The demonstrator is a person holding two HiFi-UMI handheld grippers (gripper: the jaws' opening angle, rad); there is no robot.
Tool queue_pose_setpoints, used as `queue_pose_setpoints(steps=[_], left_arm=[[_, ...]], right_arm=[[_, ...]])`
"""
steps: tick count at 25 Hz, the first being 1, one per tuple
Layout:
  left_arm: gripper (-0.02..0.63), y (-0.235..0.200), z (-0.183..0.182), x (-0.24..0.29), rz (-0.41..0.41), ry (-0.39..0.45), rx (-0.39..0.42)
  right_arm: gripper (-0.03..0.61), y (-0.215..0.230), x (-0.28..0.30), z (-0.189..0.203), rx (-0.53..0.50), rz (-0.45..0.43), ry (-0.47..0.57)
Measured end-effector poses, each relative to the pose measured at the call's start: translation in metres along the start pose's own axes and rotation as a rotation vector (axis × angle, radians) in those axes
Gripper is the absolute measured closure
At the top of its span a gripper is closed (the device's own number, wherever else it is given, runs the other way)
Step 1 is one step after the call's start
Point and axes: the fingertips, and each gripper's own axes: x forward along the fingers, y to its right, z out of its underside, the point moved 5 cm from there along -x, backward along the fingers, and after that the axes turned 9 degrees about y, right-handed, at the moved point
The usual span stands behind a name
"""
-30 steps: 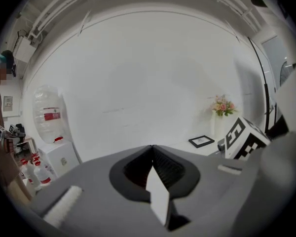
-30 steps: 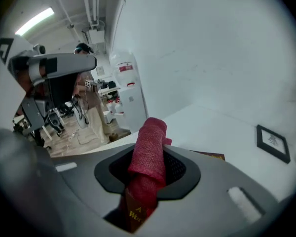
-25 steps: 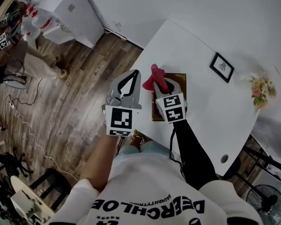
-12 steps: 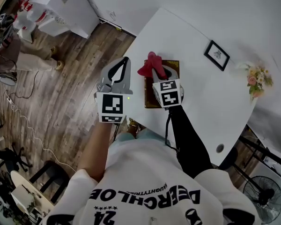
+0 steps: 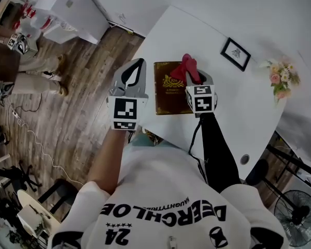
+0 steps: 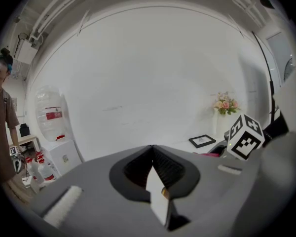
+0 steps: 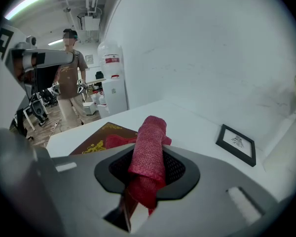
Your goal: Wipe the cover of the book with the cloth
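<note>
Red woven cloth (image 7: 148, 152): rolled lengthwise and clamped between the fingers of the right gripper (image 7: 149, 132). One end sticks out past the fingertips and the other bunches below them. In the head view the cloth (image 5: 188, 66) sits over the upper right corner of the book (image 5: 168, 90). No view settles whether it presses on the cover.

Book: brown cover with gold ornament, lying flat at the centre of the head view on the white desk (image 5: 238, 108). Its right edge is hidden under the right gripper (image 5: 193, 74). The gold lettering is too small to read. In the right gripper view only one corner of the book (image 7: 101, 137) shows, left of the cloth.

Left gripper (image 5: 139, 64): held left of the book over the desk's left edge, apart from the cover. Its own view shows the left gripper (image 6: 153, 149) with fingers together and nothing between them.

Picture frame (image 5: 235, 54): black, lying on the desk in the upper right of the head view, well apart from the book. Its drawing cannot be made out.

Flowers (image 5: 277, 79): pink and pale, at the desk's right edge. They are blurred in the head view.

Wooden floor (image 5: 67, 128): fills the left of the head view, with cables trailing across it.

Standing person (image 7: 69, 83): upper left of the right gripper view, in a brown top. In the head view this figure is cut off by the frame's edge.
</note>
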Motion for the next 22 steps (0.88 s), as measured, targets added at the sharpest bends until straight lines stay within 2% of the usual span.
queue_pose_setpoints(steps=[4, 6, 9, 13, 15, 17, 20, 22], left_arm=[[0.555, 0.006, -0.003, -0.002, -0.011, 0.01, -0.003], [0.555, 0.008, -0.005, -0.005, -0.015, 0.012, -0.001], [0.555, 0.008, -0.01, -0.01, -0.01, 0.02, -0.007], [0.555, 0.004, -0.014, -0.021, -0.005, 0.017, 0.004], [0.555, 0.003, -0.011, -0.026, -0.009, 0.012, 0.006], [0.555, 0.002, -0.007, -0.031, -0.013, 0.006, -0.001], [0.555, 0.002, -0.005, -0.039, -0.007, 0.004, -0.007], [0.555, 0.001, -0.005, -0.041, 0.002, 0.007, -0.005]], right_arm=[[0.491, 0.01, -0.006, 0.001, 0.021, 0.01, 0.023], [0.491, 0.005, -0.011, -0.01, 0.024, -0.011, 0.073], [0.491, -0.018, -0.022, -0.032, 0.031, -0.08, 0.164], [0.491, -0.068, -0.023, -0.051, 0.042, -0.218, 0.203], [0.491, -0.089, -0.016, -0.048, 0.051, -0.278, 0.184], [0.491, -0.104, -0.007, -0.034, 0.051, -0.31, 0.106], [0.491, -0.117, 0.005, -0.006, 0.04, -0.304, -0.025], [0.491, -0.118, 0.005, 0.001, 0.039, -0.285, -0.033]])
